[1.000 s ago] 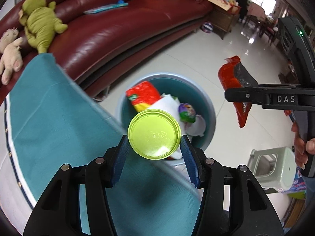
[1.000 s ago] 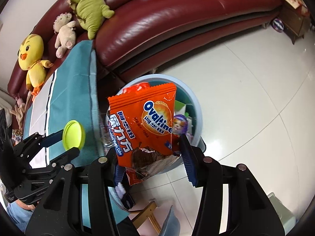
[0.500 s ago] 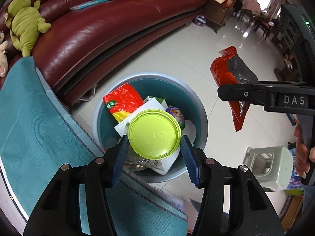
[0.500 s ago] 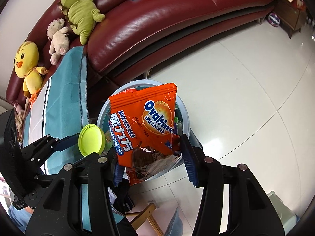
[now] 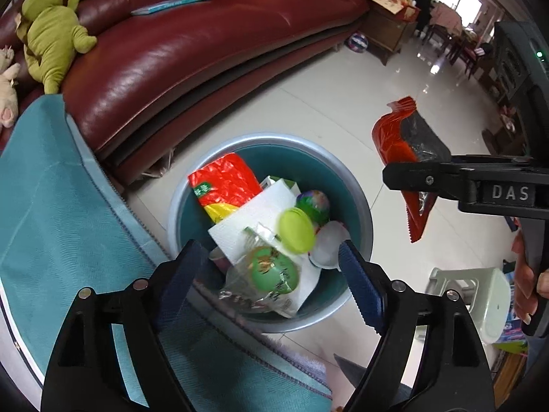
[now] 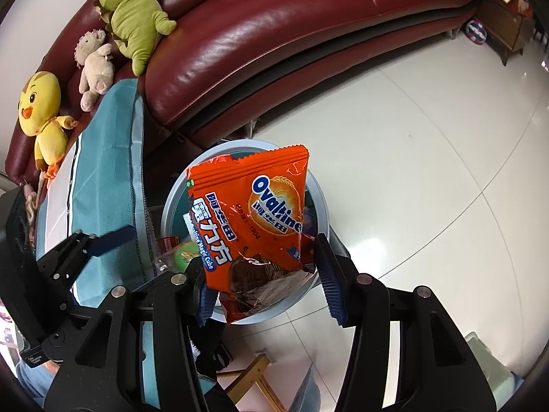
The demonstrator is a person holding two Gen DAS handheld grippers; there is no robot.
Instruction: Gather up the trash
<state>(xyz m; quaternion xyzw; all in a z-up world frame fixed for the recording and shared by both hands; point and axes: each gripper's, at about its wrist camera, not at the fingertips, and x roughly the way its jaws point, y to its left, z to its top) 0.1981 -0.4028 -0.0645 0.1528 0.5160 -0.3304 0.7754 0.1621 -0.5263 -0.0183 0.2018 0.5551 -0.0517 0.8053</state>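
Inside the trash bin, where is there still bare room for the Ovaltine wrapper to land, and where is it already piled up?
In the bin, bare teal wall shows along the far and left inner sides, beyond the red-and-yellow bag. The near half is crowded: white paper, lime lid, green-labelled packet. The Ovaltine wrapper hangs in the right gripper.

Bright daylight, window glare on glossy floor point(image 5: 343, 96), fisheye-bent edges, dark corners

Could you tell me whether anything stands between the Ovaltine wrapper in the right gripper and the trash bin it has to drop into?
Nothing visible does. The Ovaltine wrapper hangs from the right gripper directly above the open trash bin, which has no lid. The bin already holds trash, including the green lid, yet room remains.
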